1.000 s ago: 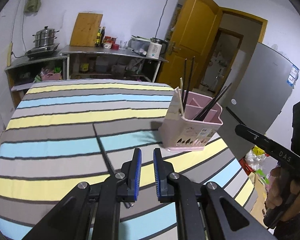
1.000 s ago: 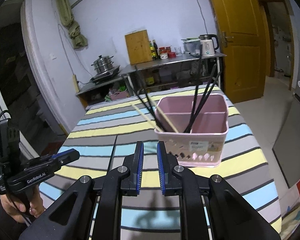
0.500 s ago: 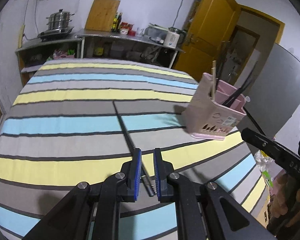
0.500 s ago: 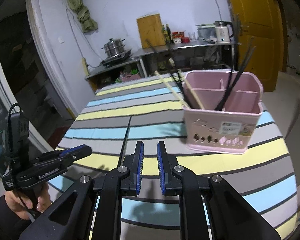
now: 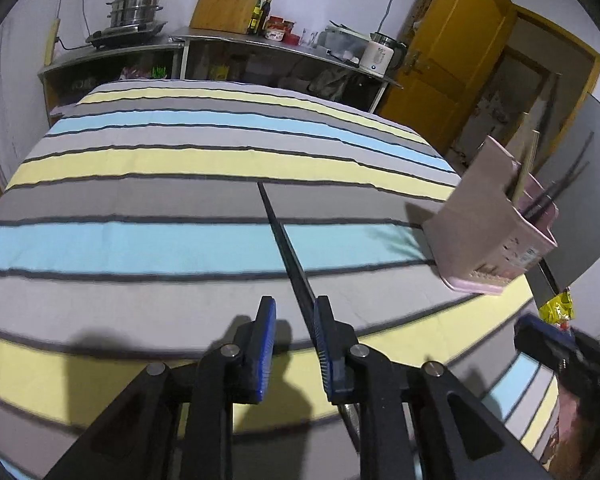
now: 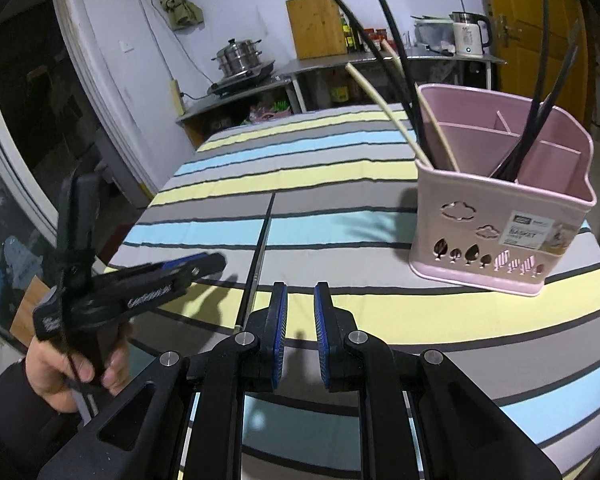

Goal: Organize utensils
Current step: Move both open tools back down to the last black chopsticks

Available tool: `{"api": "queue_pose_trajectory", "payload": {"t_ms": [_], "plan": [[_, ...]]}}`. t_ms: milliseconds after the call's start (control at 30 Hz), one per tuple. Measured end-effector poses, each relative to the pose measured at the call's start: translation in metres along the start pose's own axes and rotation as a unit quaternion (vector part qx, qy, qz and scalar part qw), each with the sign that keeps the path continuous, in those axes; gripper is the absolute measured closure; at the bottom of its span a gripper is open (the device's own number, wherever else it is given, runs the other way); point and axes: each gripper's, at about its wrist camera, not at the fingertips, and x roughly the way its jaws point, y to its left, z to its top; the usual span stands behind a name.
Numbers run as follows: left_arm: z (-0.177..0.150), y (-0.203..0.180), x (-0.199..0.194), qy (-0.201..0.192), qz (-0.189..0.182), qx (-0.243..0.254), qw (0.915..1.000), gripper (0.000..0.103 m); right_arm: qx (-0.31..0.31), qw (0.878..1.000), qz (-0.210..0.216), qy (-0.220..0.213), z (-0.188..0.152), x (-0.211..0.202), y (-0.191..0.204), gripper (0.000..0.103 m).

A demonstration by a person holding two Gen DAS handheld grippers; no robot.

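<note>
The left gripper (image 5: 294, 334) hangs low over the striped tablecloth (image 5: 140, 236), jaws parted with nothing clamped — the black chopstick (image 5: 284, 240) lies flat on the cloth, running in beside its right-hand pad, contact unclear. The pink utensil basket (image 6: 504, 216) stands near the table's right edge, with open cloth to its left. Only the right wrist view shows its compartments, holding black and pale chopsticks — and the right gripper (image 6: 300, 320), slightly parted and empty.

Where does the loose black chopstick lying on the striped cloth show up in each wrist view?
Left wrist view: the black chopstick runs from mid-picture down towards the left gripper, beside its right finger.
Right wrist view: the chopstick lies left of centre, running up the cloth beside the left gripper.
Shared landmark: the pink basket, to the chopstick's right in both.
</note>
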Motion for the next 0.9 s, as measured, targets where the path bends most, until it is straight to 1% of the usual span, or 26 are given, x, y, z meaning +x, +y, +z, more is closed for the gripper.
{"api": "queue_pose_trajectory", "payload": {"t_ms": [167,300,400,467,500,600,700,900], "plan": [[0.027,0.005,0.022,-0.008,0.009,-0.009,0.9999,0.084,0.001,1.0,0.0,0.013,-0.001,0.012,-0.003,0.089],[0.054,0.01,0.044,-0.01,0.025,-0.015,0.9995,0.084,0.005,1.0,0.001,0.02,-0.002,0.018,-0.006,0.089],[0.069,0.014,0.065,0.0,0.038,-0.015,0.9992,0.084,0.006,1.0,0.003,0.025,-0.002,0.023,-0.007,0.089],[0.073,0.016,0.082,0.014,0.055,-0.011,0.9984,0.084,0.007,1.0,0.004,0.027,-0.003,0.026,-0.007,0.089],[0.074,0.015,0.083,0.002,0.056,-0.001,0.9984,0.084,0.007,1.0,0.004,0.029,-0.003,0.028,-0.008,0.089],[0.071,0.013,0.084,0.003,0.07,0.029,0.9971,0.084,0.009,0.999,0.004,0.032,-0.003,0.031,-0.009,0.089],[0.063,0.018,0.078,0.0,0.074,0.043,0.9964,0.084,0.009,0.999,0.005,0.033,-0.003,0.033,-0.009,0.089],[0.05,0.03,0.061,0.006,0.074,0.036,0.9966,0.084,0.008,0.999,0.014,0.036,-0.003,0.041,-0.003,0.089]]}}
